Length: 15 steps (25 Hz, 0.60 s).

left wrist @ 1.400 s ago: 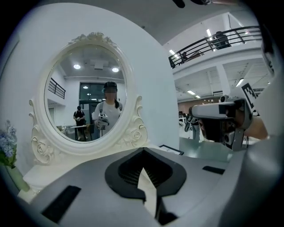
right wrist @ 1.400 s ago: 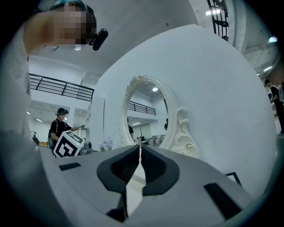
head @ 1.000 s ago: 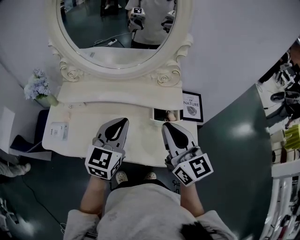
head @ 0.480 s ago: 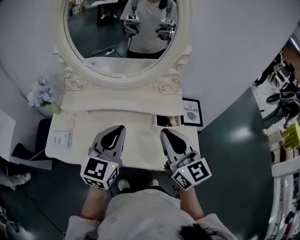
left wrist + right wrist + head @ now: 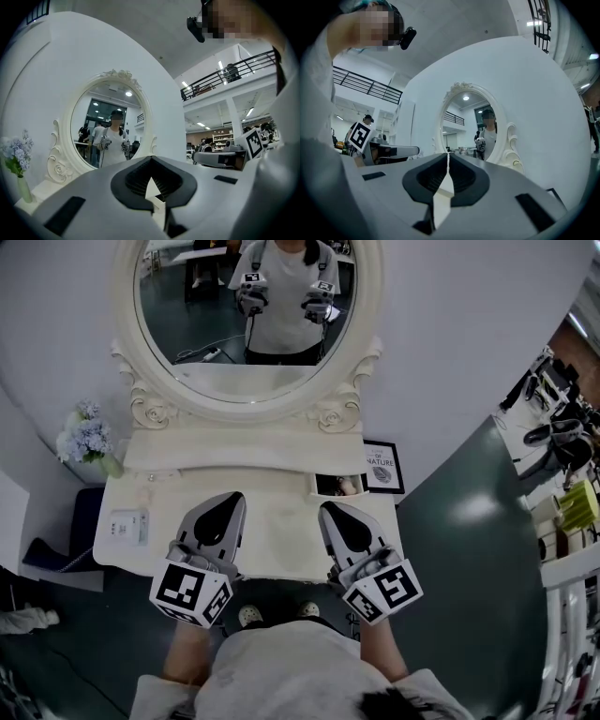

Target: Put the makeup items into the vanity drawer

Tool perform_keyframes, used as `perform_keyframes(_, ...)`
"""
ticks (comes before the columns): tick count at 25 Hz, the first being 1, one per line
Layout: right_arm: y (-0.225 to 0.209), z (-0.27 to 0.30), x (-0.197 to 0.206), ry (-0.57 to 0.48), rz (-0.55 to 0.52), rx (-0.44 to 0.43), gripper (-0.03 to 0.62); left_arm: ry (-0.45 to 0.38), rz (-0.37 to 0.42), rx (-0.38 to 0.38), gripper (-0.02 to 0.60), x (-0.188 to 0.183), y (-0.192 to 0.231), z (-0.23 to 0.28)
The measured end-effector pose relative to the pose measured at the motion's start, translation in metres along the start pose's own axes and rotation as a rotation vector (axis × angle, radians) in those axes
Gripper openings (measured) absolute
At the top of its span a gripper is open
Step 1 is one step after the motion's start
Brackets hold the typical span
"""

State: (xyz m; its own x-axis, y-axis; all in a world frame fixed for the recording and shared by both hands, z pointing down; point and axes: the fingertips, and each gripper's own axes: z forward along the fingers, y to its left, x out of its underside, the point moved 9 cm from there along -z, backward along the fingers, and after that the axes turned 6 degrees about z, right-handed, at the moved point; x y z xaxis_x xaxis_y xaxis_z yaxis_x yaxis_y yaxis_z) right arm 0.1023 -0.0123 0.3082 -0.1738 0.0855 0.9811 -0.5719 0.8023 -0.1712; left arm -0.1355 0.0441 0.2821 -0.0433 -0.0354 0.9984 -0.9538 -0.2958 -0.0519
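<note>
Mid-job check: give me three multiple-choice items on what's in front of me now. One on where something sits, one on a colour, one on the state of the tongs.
1. Where does the vase of flowers stand on the vanity?
A. far right end
B. far left end
C. centre front

2. What colour is the mirror frame?
A. black
B. red
C. cream white

3. How do the left tongs and right tongs stand?
A. both shut, nothing between them
B. both wide open
C. each shut on a makeup item

Answers:
1. B, the head view shows the flowers at the vanity's left end, by the mirror's left foot.
2. C, the carved oval frame matches the pale vanity top.
3. A, in each gripper view the pads meet along a thin seam and nothing is between them.
</note>
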Motion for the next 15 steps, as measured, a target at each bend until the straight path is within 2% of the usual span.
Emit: perform_keyframes(15,0.031,0.008,-0.005,-0.034,-0.027,0.032,0.026,-0.079,0.001,0.006,0.012,-0.02,0.026,-0.027)
